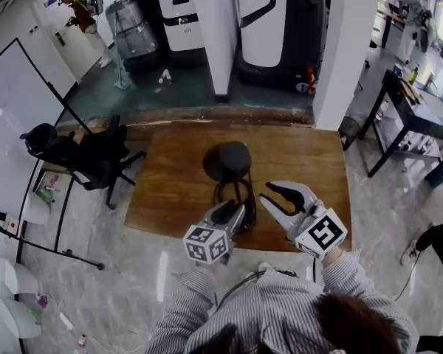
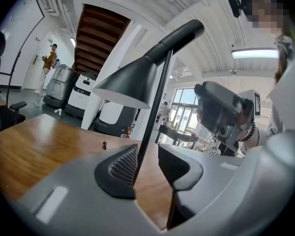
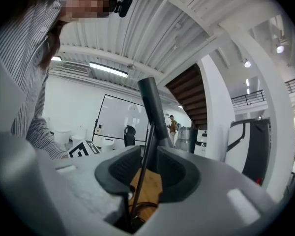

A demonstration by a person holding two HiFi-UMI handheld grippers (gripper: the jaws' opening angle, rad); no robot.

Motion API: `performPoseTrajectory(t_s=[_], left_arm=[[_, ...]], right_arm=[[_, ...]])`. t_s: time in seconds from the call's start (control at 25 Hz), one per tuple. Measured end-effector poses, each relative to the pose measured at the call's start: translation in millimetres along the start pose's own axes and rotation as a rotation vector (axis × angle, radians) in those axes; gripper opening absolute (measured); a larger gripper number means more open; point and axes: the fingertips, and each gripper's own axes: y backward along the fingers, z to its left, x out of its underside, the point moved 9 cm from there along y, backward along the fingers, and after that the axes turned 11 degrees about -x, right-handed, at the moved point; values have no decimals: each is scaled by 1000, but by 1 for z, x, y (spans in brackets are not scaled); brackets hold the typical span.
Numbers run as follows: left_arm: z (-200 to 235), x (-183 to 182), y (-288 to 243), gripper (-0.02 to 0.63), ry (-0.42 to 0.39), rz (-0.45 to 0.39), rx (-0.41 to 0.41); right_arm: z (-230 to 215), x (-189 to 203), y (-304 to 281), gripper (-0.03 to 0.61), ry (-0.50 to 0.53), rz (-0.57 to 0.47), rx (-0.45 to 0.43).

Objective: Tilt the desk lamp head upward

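In the head view the black desk lamp (image 1: 227, 161) stands near the middle of a wooden table (image 1: 170, 175). It is seen from almost straight above, so its shade reads as a dark round disc and the thin stem (image 1: 245, 194) runs from under it toward the person. The left gripper (image 1: 234, 211) reaches in at the stem's lower part. The right gripper (image 1: 266, 192) sits just to its right, with its two fingers spread apart and curving toward the lamp. A black office chair (image 1: 88, 153) stands off the table's left edge. In the left gripper view the lamp head (image 2: 132, 80) is a cone whose wide mouth faces down and to the left. Its narrow tube climbs to the upper right, so the head's long axis slants from lower left to upper right. The stem rises from between the jaws, leaning slightly right as it goes up to meet the head. The jaws stand a narrow gap apart: the stem lies right against the left pad (image 2: 123, 166), and bare wood shows between the stem and the other jaw. The right gripper appears beyond, level with the stem. In the right gripper view the jaws are also parted. The thin stem passes up through the gap with wood showing on both sides. Above them the head's tube (image 3: 151, 107) points up and a little left. Dark loops of cord (image 3: 137, 211) lie on the table below the jaws.
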Motion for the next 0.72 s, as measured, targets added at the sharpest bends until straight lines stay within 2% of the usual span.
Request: performPoseTrajectory(t_s=[0.12, 0.32, 0.4, 0.72], left_arm=[[6, 1, -11, 140, 19, 21, 17], [8, 2, -26, 133, 41, 38, 72], [10, 2, -29, 95, 38, 40, 93], [12, 1, -32, 100, 48, 42, 146]], right_arm=[[-13, -26, -9, 124, 42, -43, -59], [-32, -65, -20, 173, 171, -84, -164], [-36, -77, -26, 175, 215, -95, -194], [-42, -102, -45, 194, 382, -103, -326]])
